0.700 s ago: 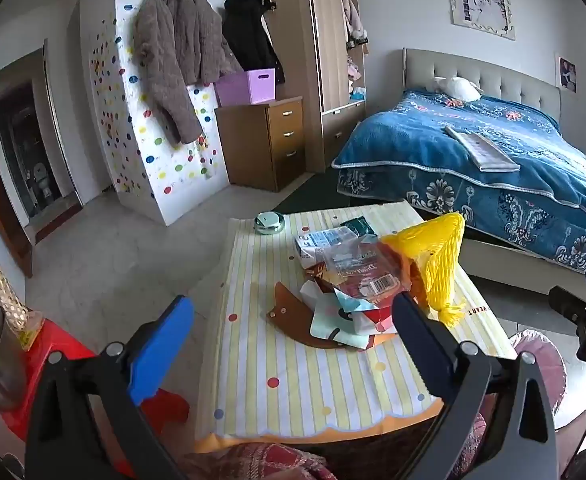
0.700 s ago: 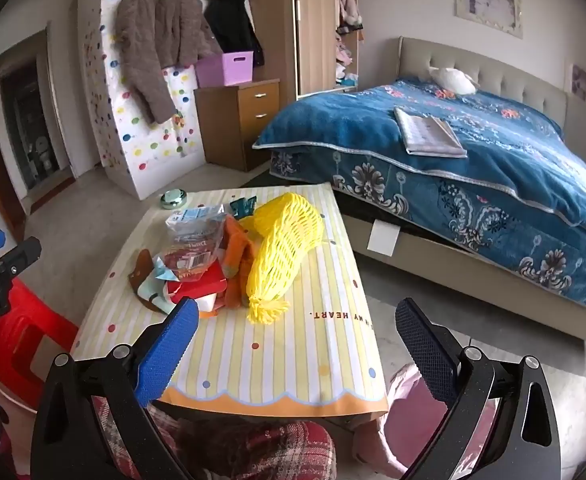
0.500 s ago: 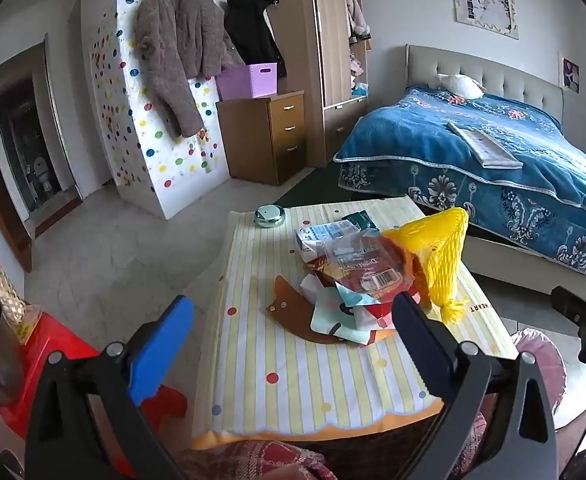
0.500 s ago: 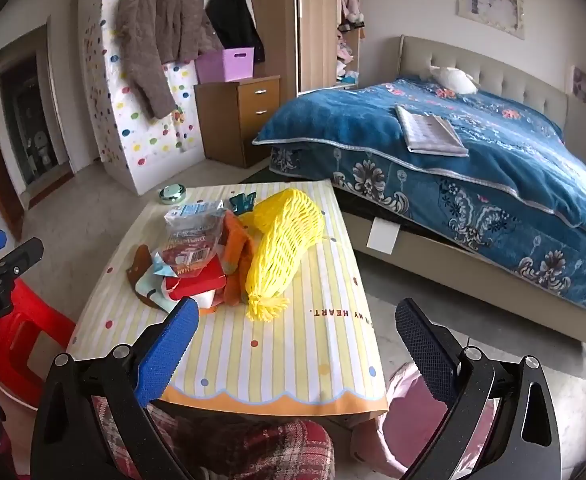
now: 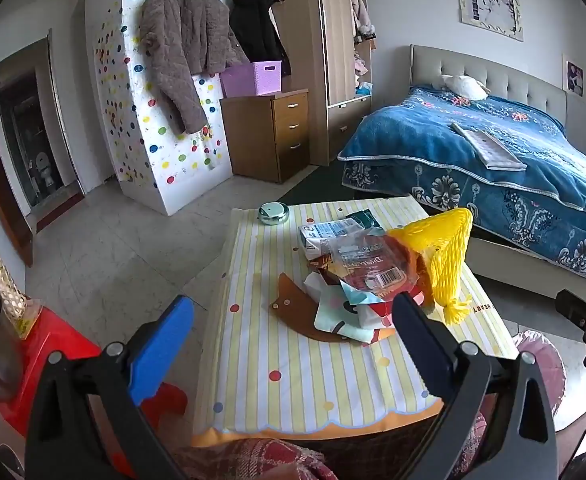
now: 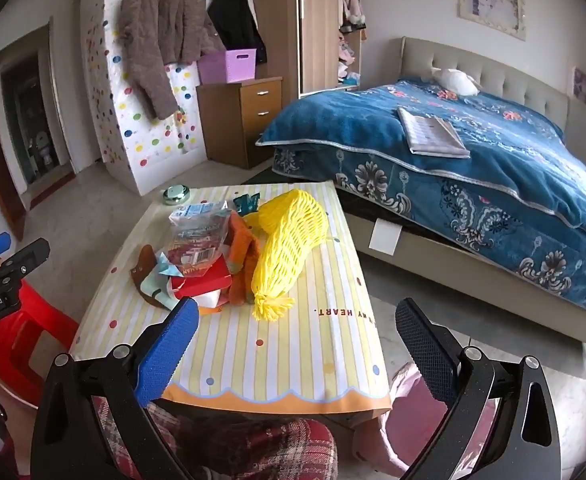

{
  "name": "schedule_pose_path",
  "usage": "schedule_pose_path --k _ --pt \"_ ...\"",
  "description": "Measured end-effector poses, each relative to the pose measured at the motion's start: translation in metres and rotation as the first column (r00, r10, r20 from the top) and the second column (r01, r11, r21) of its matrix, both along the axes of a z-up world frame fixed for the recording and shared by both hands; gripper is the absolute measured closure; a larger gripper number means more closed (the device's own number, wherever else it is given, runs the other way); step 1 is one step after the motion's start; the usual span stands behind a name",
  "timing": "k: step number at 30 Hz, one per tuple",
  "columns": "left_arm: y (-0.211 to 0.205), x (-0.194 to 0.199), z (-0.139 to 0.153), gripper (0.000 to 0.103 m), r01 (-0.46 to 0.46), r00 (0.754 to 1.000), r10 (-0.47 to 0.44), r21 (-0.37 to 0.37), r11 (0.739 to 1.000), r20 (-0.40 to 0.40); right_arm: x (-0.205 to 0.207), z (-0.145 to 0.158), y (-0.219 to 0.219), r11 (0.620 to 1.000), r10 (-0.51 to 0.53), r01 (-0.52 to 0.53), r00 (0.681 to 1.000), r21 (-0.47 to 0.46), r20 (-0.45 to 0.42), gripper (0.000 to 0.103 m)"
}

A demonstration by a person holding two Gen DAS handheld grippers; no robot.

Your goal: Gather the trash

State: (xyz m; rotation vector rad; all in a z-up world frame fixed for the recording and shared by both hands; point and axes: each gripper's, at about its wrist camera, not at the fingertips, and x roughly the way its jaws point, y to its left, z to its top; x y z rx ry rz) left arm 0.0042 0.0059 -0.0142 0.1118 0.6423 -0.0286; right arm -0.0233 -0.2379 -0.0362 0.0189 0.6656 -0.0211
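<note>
Trash pile sits mid-surface on the striped cloth, yellow foam net leaning at its right edge. Wrappers overlap; lower layers hidden, labels mostly unreadable. Small round tin apart at the far corner. Left tongs released, nothing between them; right tongs likewise spread wide and empty. Both hover short of the pile. Tong bodies cut off by frame bottom; plaid fabric below partly hidden.

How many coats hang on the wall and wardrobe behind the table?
2. A brown quilted coat hangs against the dotted white panel; a black coat hangs to its right, above the purple basket. Clothes inside the open wardrobe are not counted.
</note>
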Motion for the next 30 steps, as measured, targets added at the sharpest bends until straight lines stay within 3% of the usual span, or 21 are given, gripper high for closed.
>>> schedule_pose_path --k 30 --pt "0.002 0.0019 -0.0019 0.007 0.0 1.0 0.0 -0.005 1.0 -0.005 -0.0016 -0.0048 -0.0072 1.0 -0.02 0.02 1.0 0.007 -0.015 0.005"
